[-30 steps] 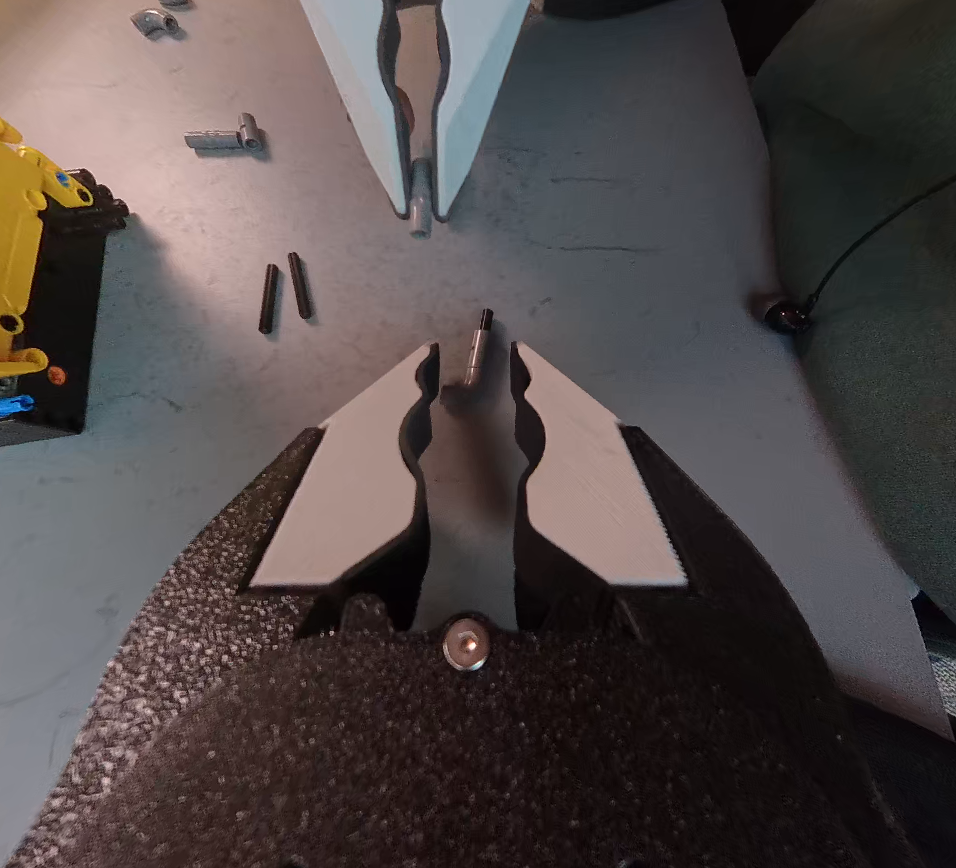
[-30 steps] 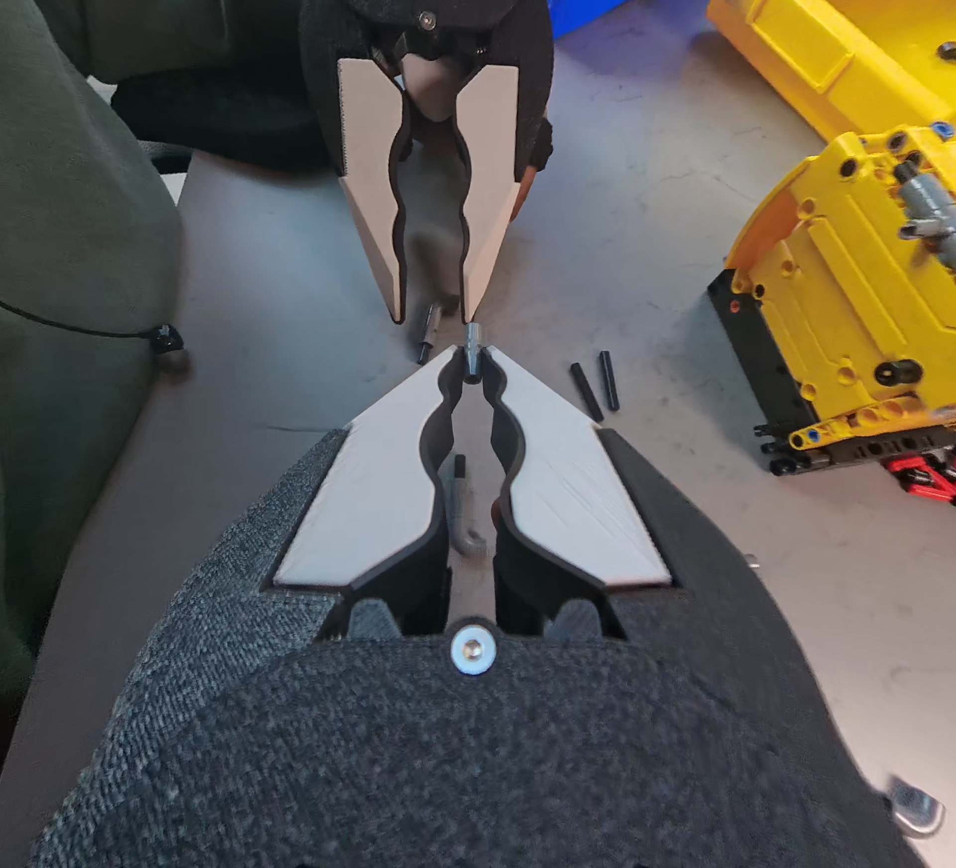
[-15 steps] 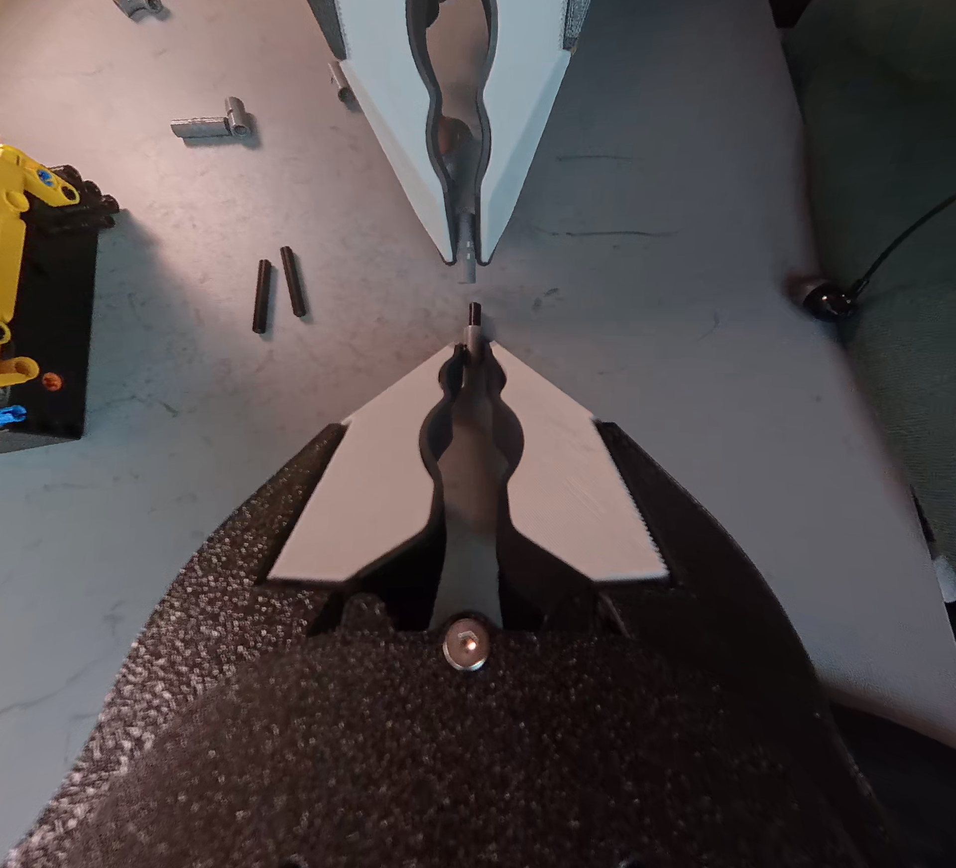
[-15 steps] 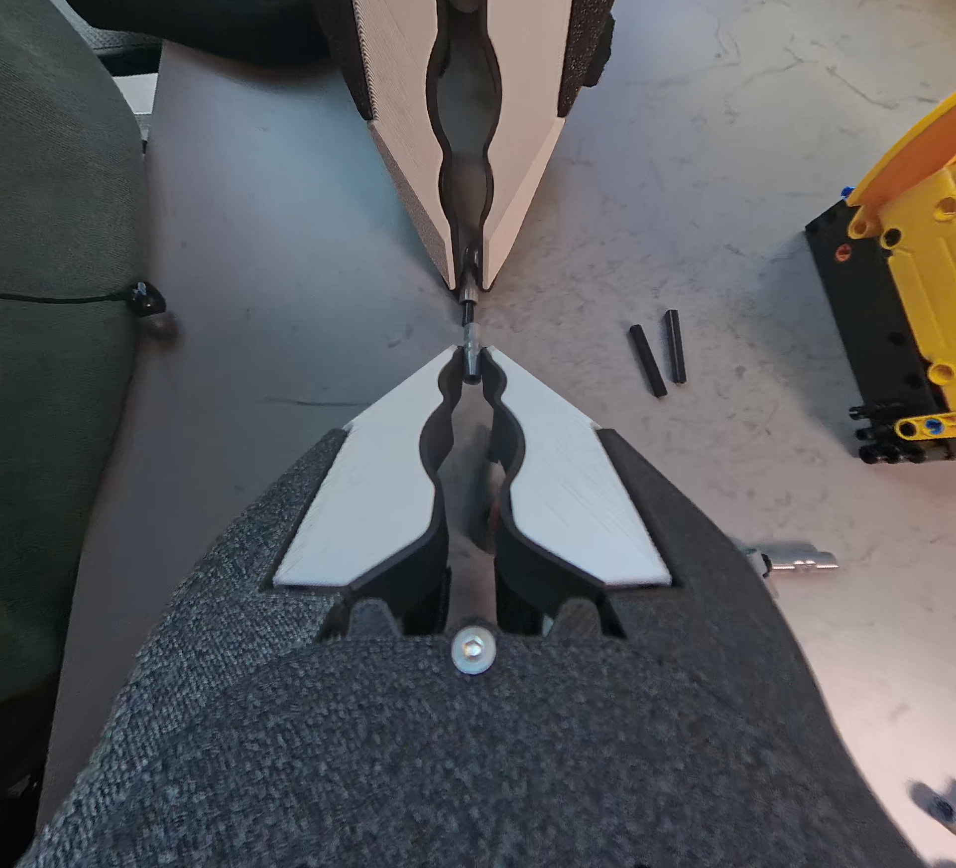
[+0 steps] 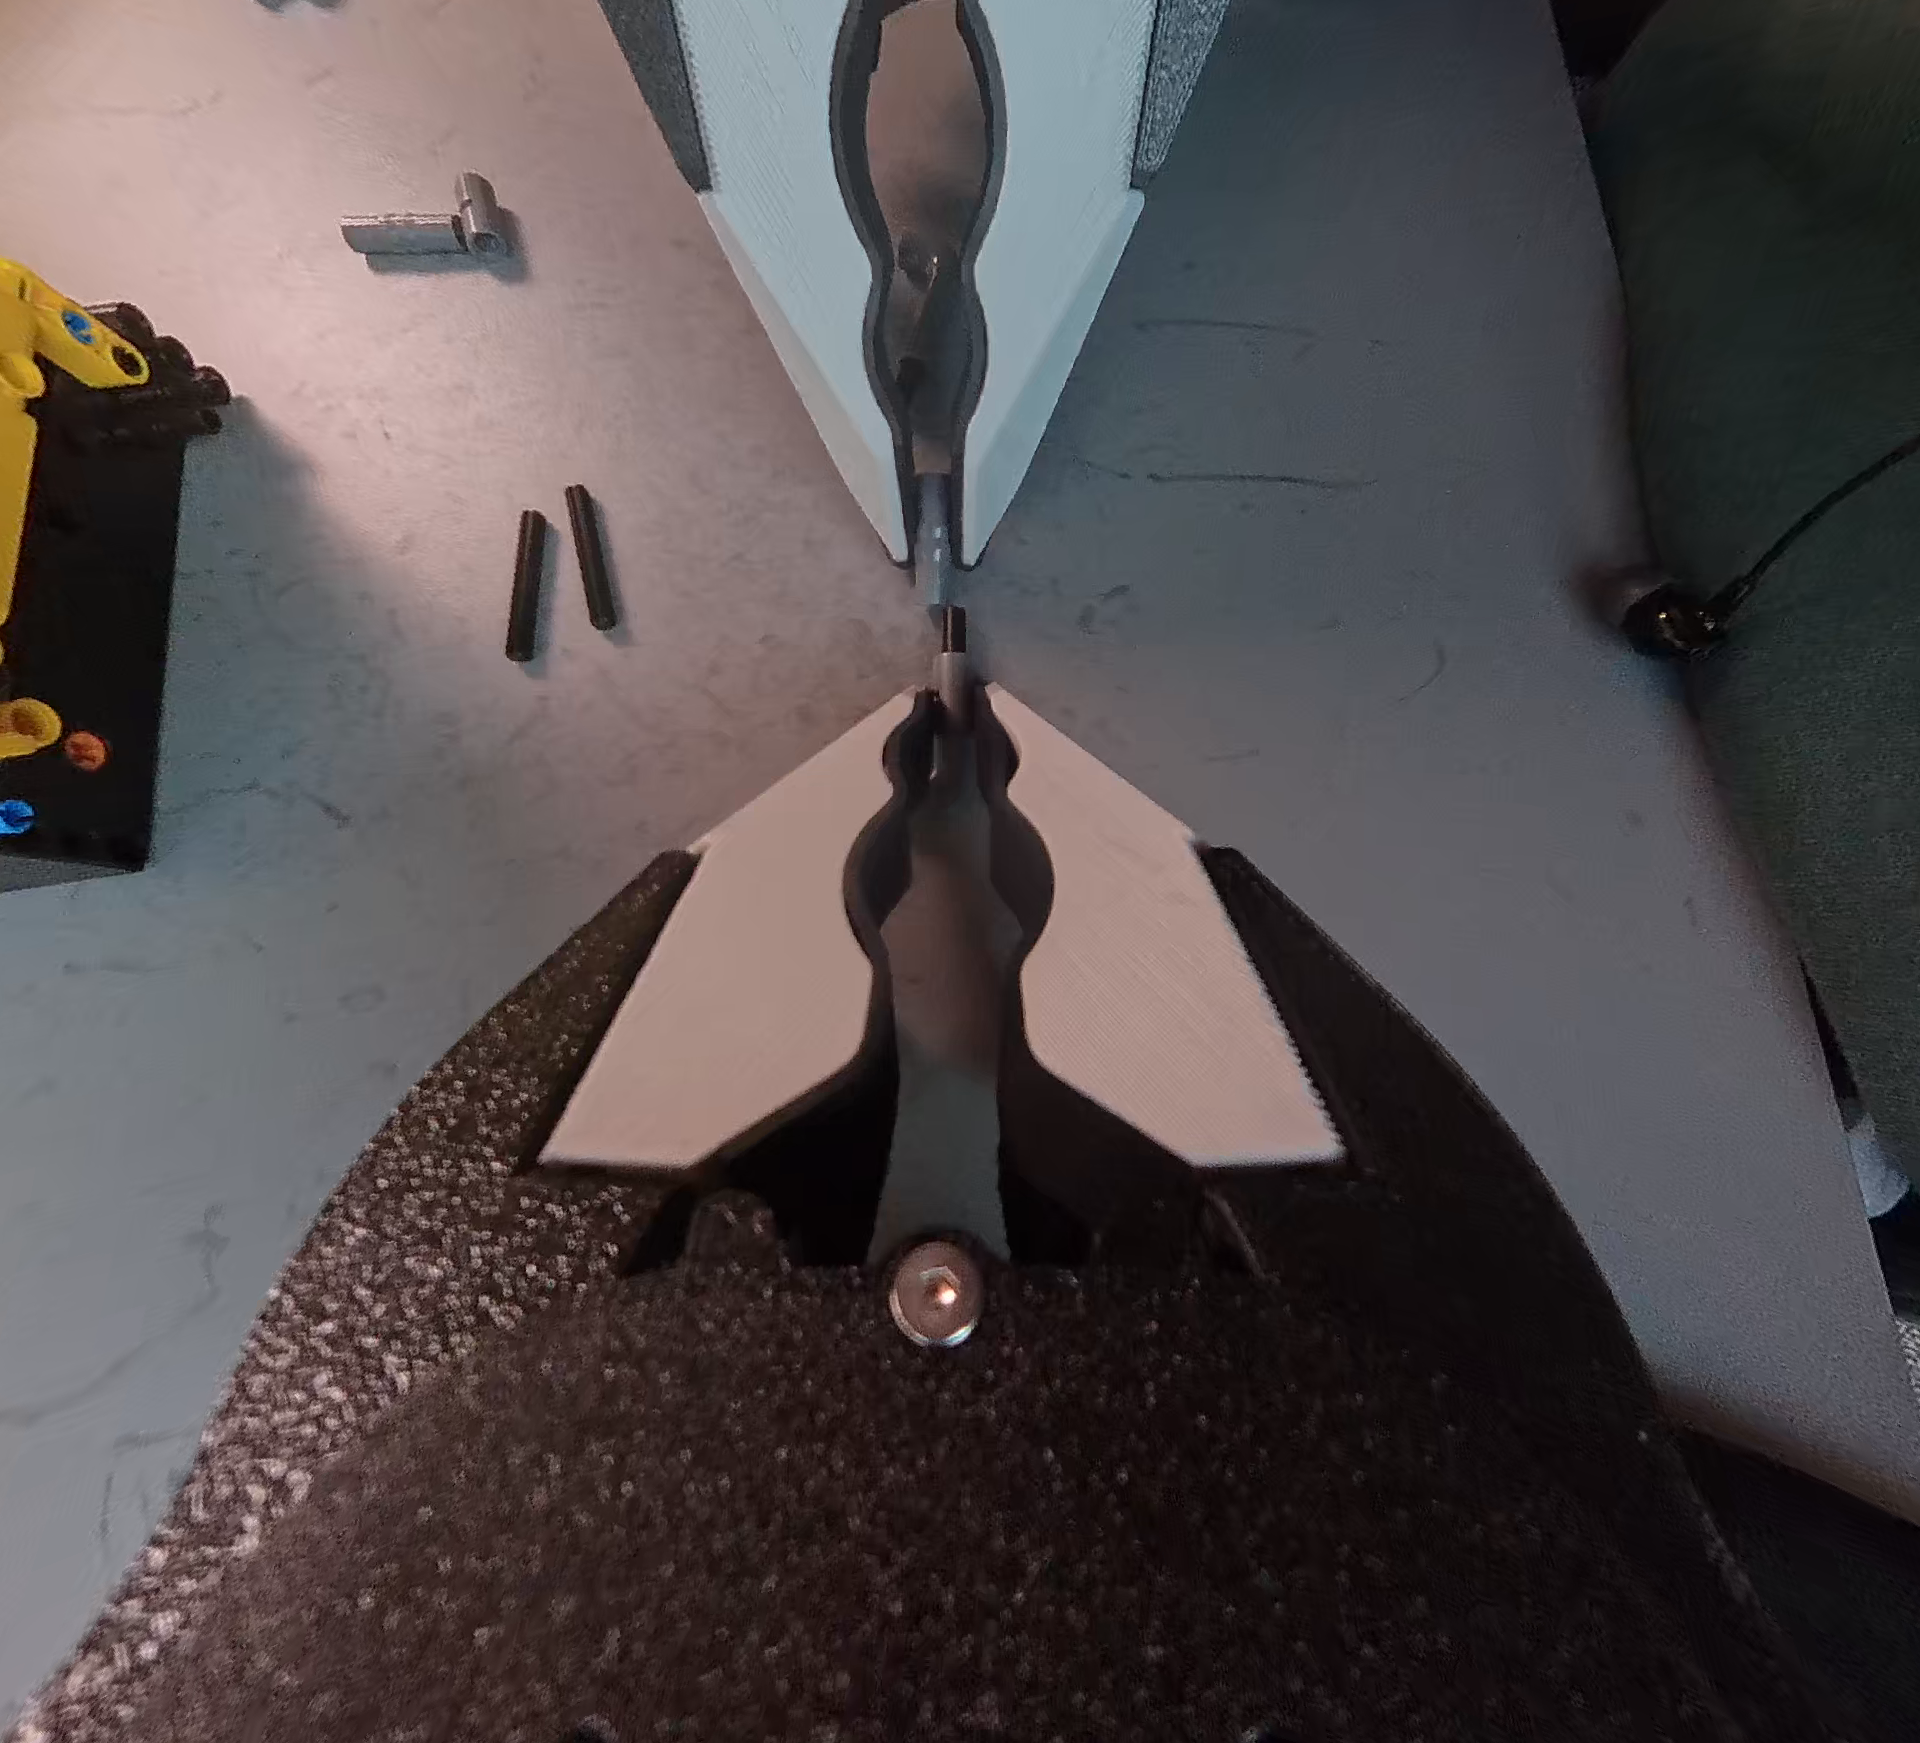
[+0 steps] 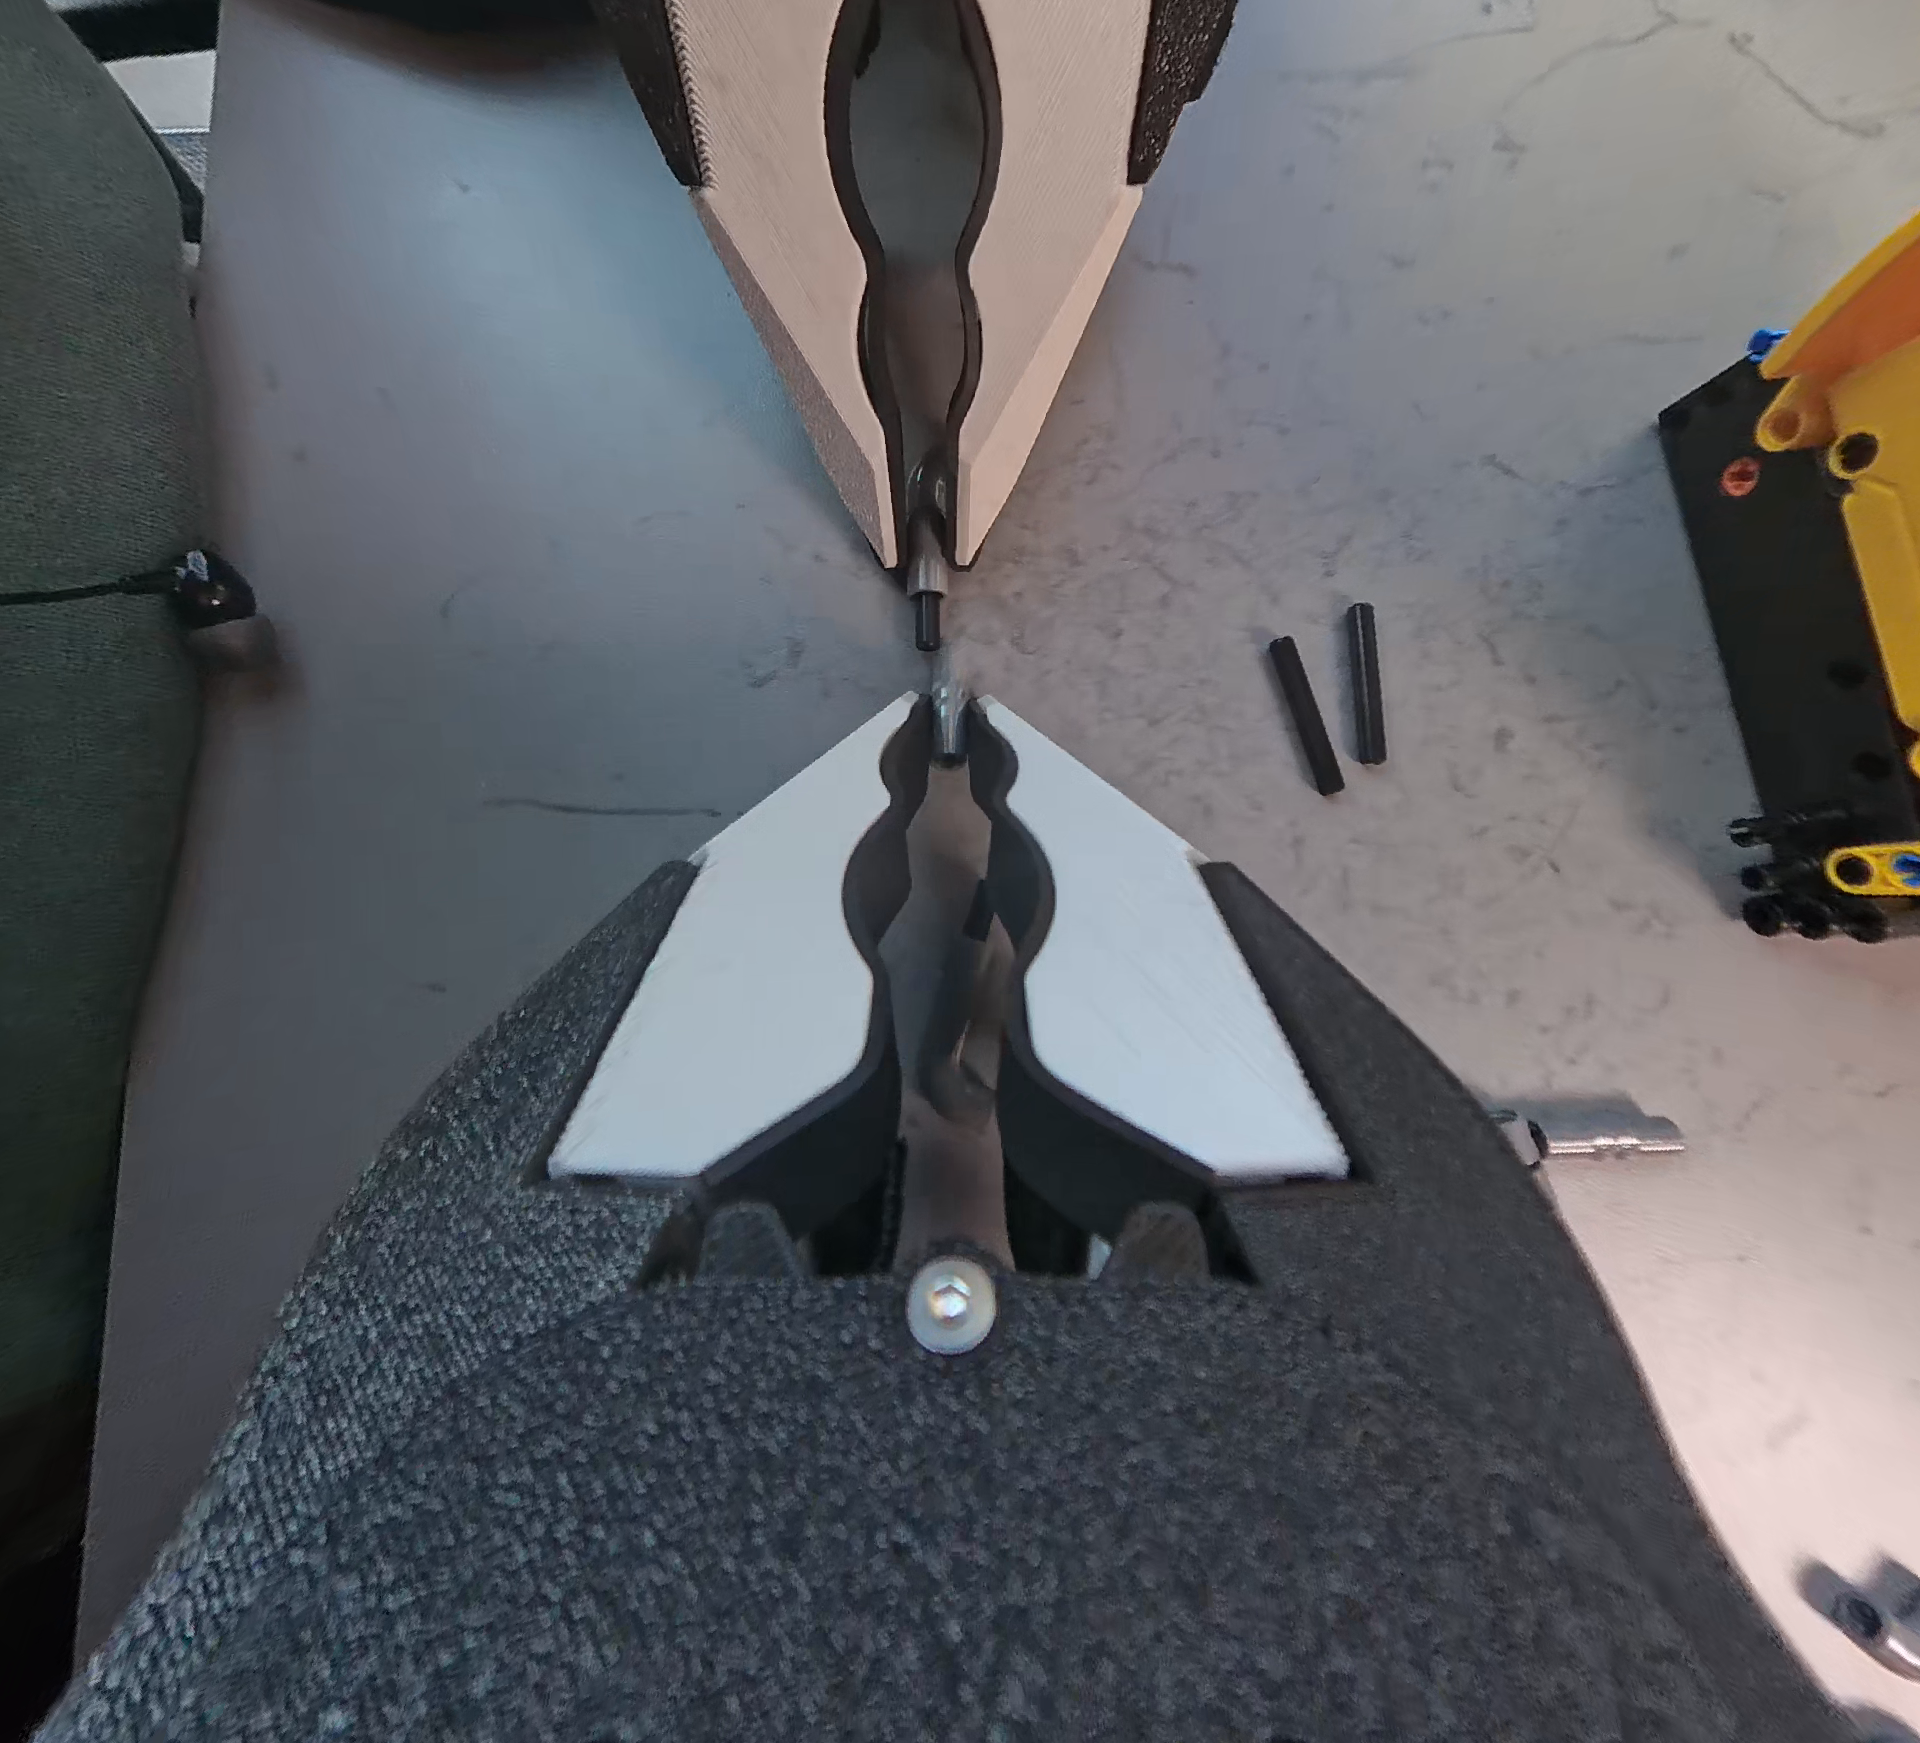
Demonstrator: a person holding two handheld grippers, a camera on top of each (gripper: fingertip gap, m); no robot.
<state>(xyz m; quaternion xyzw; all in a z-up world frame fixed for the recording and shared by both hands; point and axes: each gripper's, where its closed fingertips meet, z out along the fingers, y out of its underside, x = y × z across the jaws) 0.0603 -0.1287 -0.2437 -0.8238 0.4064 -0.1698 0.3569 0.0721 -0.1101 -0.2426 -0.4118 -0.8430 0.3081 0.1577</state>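
Tip-to-tip at 12 with the right gripper (image 5: 937, 550), barely any gap; black pins (image 5: 561, 566) at 10, open tabletop (image 5: 1299, 654) at 3.

The left tool (image 5: 951, 706) pinches a small grey pin with a black tip (image 5: 952, 649), and the right tool (image 6: 943, 706) pinches a grey sleeve (image 6: 945, 717); both pieces point end to end, almost touching, above the table (image 5: 1299, 654).

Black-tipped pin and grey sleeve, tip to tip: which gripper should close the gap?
Left, probably. The left gripper is shut on the black-tipped pin, which juts past its fingertips toward the grey sleeve, a small gap away and slightly offset. The right gripper clamps that sleeve at its tips.
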